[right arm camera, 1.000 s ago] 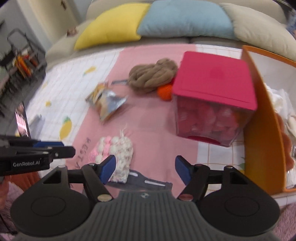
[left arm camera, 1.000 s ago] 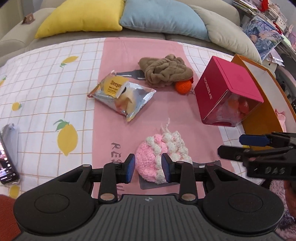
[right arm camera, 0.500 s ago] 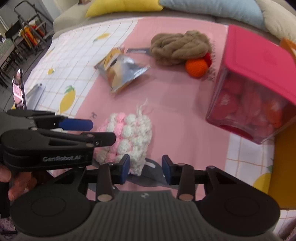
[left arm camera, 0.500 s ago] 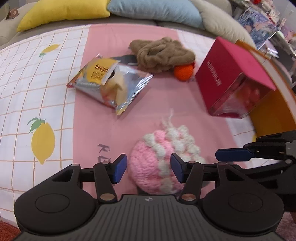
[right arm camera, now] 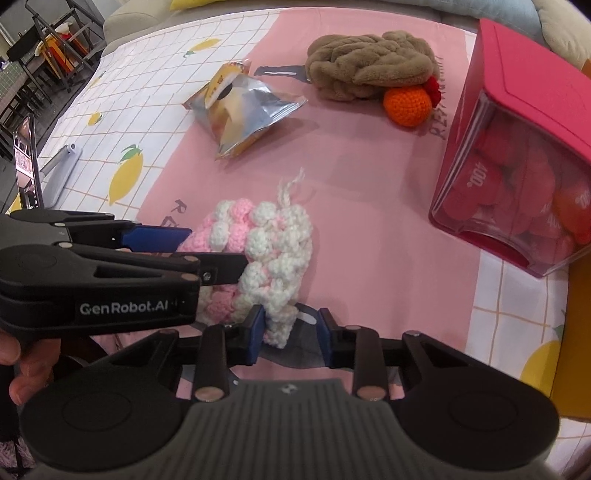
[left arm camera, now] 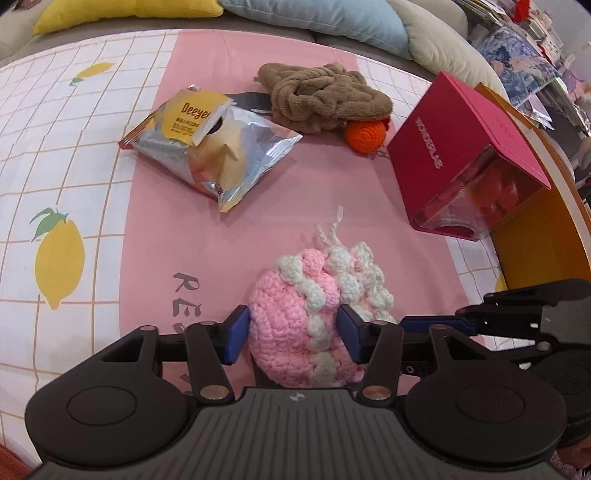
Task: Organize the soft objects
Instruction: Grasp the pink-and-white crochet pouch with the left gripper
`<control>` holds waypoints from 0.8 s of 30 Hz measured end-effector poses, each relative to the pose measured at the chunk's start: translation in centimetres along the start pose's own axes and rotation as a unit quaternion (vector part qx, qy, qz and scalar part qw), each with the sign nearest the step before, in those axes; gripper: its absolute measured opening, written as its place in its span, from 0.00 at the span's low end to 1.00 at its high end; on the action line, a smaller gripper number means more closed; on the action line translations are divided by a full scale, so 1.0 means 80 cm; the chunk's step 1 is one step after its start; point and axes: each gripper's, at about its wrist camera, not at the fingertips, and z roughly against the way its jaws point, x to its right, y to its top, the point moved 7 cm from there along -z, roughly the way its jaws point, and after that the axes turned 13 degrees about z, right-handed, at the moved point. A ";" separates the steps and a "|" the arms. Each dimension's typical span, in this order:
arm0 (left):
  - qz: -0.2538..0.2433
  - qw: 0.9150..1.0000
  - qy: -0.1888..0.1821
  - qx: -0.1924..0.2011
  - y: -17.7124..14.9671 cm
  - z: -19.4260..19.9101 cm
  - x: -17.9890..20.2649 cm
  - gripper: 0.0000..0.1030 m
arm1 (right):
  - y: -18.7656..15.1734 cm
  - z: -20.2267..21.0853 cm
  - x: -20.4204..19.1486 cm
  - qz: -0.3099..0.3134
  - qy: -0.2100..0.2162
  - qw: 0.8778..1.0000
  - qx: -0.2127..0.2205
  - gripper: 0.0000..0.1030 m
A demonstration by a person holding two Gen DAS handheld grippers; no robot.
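Note:
A pink and white crocheted piece (left arm camera: 314, 310) lies on the pink cloth, near the front edge; it also shows in the right wrist view (right arm camera: 258, 254). My left gripper (left arm camera: 293, 334) has its jaws on both sides of its pink end, touching it. My right gripper (right arm camera: 291, 338) is partly open at the piece's near white corner, the left pad touching the yarn. A brown plush bundle (left arm camera: 325, 96) and an orange crocheted ball (left arm camera: 365, 136) lie farther back.
A silver snack bag (left arm camera: 210, 144) lies left of centre. A magenta-lidded clear box (left arm camera: 465, 155) stands at right, beside an orange bin (left arm camera: 543, 206). Pillows (left arm camera: 321, 22) line the back. A phone on a stand (right arm camera: 27, 162) is at far left.
My left gripper has opened wider and moved forward around the pink end of the crocheted piece. My right gripper has narrowed and moved left to the piece's near corner.

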 end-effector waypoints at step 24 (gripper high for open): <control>0.036 0.993 0.060 0.090 0.038 0.069 -0.003 0.17 | 0.042 0.035 -0.006 0.071 -0.011 0.995 0.068 0.36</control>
